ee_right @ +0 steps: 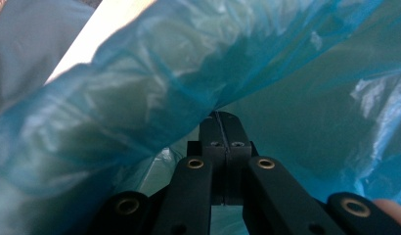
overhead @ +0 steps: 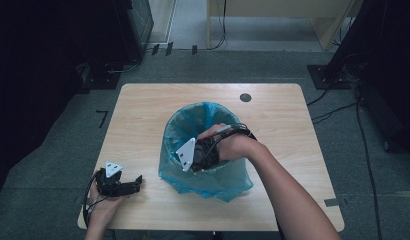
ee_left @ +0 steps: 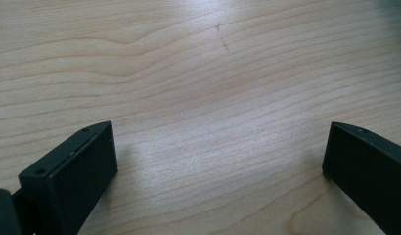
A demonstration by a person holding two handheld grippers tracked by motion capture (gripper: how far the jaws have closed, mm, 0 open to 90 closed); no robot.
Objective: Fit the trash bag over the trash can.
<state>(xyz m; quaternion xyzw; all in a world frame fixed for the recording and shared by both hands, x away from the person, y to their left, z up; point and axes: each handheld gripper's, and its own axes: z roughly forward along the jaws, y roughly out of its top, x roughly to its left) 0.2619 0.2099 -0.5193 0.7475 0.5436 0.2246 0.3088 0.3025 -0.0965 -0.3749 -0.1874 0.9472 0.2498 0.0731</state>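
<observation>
A bin lined with a thin blue bag [overhead: 220, 182] stands at the middle of the wooden table [overhead: 143, 110]; the bag's film spills over the near side. My right gripper [overhead: 197, 162] reaches in over the bin's near rim, its grey plate turned to the left. In the right gripper view its jaws [ee_right: 222, 120] are pressed together, and a taut fold of the blue bag [ee_right: 140, 98] runs right into their tips. My left gripper [overhead: 137, 181] lies in a hand on the table's front left, jaws [ee_left: 220, 147] wide apart over bare wood, nothing between them.
A round dark hole [overhead: 245, 97] sits near the table's far edge. Grey carpet surrounds the table, with cables [overhead: 338, 107] on the right and dark equipment stands at both back corners. A pale wooden desk [overhead: 273, 12] stands behind.
</observation>
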